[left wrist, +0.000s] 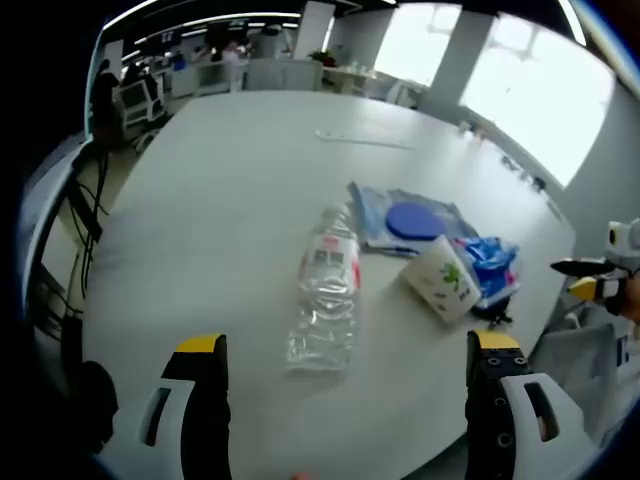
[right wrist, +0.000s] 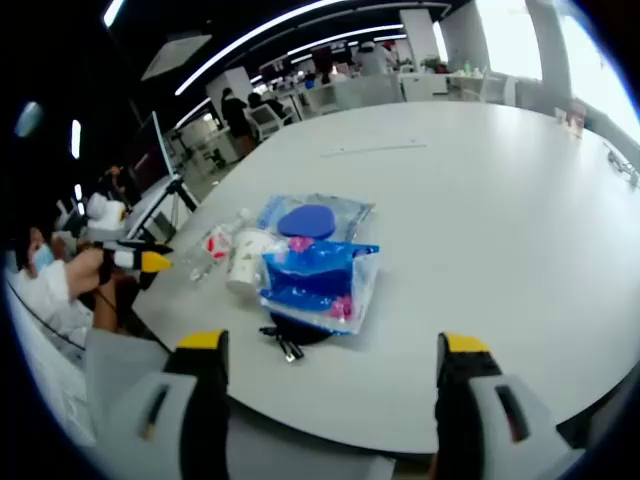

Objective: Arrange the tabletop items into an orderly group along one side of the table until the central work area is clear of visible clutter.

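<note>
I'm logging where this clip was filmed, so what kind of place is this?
Probably an open-plan office: a large white table like a meeting table, long ceiling strip lights, and desks with monitors and people in the background.

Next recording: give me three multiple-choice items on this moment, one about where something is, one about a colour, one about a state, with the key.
1. Where does the clear plastic bottle lie relative to the white paper cup, in the left gripper view?
A. to its left
B. to its right
C. inside it

2. What colour is the round disc on the clear pouch?
A. red
B. blue
C. green

3. How does the white paper cup stand?
A. upright
B. upside down on the bottle
C. tipped on its side

Key: 1 A, the bottle lies lengthwise on the table left of the cup. 2 B, the disc is plainly blue in both views. 3 C, the cup's side with its green print faces up. Both the left gripper and right gripper are open and holding nothing.
</note>
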The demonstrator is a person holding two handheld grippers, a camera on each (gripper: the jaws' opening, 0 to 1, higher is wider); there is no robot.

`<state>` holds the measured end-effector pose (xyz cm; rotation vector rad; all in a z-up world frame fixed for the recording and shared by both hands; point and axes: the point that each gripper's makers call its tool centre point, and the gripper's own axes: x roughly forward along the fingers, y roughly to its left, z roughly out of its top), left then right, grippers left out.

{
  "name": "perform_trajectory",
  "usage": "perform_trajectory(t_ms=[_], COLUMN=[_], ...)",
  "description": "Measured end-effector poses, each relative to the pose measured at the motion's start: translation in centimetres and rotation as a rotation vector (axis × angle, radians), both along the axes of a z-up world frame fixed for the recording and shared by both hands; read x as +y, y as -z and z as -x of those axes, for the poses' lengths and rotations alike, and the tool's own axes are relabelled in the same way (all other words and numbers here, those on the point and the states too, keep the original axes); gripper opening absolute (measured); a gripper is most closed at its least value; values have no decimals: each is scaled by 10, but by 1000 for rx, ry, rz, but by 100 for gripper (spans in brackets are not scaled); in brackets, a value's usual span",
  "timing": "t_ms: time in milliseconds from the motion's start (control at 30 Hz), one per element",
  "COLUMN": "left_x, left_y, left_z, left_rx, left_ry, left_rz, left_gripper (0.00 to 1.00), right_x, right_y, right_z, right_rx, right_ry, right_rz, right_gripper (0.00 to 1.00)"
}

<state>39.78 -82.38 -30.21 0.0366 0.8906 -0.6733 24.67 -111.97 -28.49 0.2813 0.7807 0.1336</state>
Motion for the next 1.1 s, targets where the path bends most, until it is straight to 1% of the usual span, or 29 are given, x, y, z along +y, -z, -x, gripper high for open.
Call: perform_trajectory(t_ms=[67,100,167,267,333,367,467,600,900,1100], left_x=[0,-1,-1,0,0,-1,-3,-6,-5,-6], left_y=[-3,-6,-8,-12,-11,-12,-9,-8,-9,-5], left_z=[-1,-1,1,-4,-4,-5,-3,0,-2,0], left_rx=[-18,-37,-31,-58,-49,-51,-43,-39,-36,-19], left_ry=[6,13,26,21,10,6,18,31,21,18], left_rz=[7,17,18,27,32,42,32,34,48,47], left_gripper=[96,96,96,96,96,96,96,96,96,96], right_x=[0,0,-3,-5,-7,-7,-6,-4,-6,-5], right_y=[-1,-2,-6,-5,-6,-4,-7,-5,-2,0], right_z=[0,1,0,1,0,1,-1,1,3,0], right_rx=[-1,-1,-24,-11,-15,-8,-22,-15,-7,-7], right_ry=[-1,-3,1,2,4,5,4,2,5,7], right_rz=[2,4,22,21,28,25,26,27,25,18], right_gripper=[84,84,84,84,84,84,84,84,84,83])
